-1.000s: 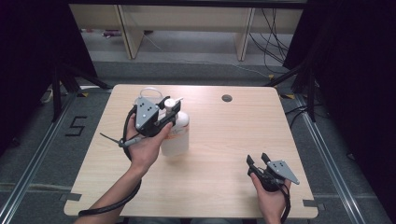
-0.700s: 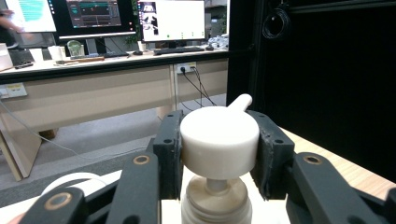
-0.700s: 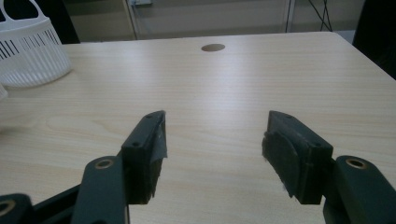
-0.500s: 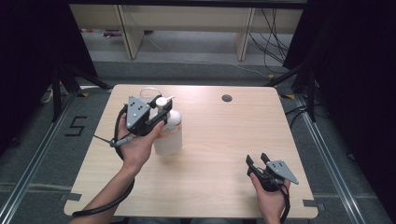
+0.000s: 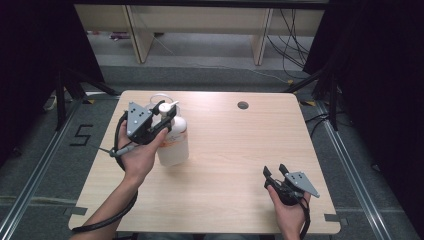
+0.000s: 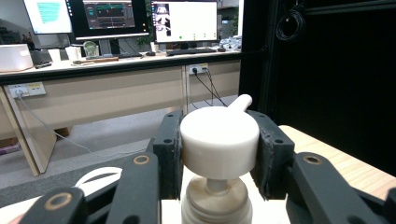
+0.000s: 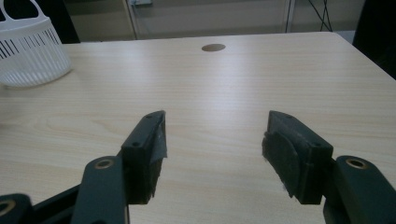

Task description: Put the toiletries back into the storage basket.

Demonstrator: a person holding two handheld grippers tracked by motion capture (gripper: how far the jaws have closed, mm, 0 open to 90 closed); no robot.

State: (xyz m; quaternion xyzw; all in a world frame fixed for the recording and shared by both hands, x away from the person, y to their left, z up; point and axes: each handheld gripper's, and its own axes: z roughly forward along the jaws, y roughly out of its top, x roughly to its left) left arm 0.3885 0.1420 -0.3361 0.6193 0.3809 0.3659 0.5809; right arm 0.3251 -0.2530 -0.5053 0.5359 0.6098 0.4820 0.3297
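Observation:
A white pump bottle stands upright on the left half of the wooden table. My left gripper is shut on its round pump head, one black pad on each side, with the spout pointing away from me. My right gripper is near the table's front right edge, held low in the person's hand. Its jaws are open in the right gripper view, with only bare tabletop between them.
A white slatted basket sits at the back left of the table, just behind the bottle. A round cable hole is in the tabletop at the back centre. Desks with monitors stand beyond the table.
My left gripper and the bottle have shifted a little to the left. The right gripper has stayed where it was.

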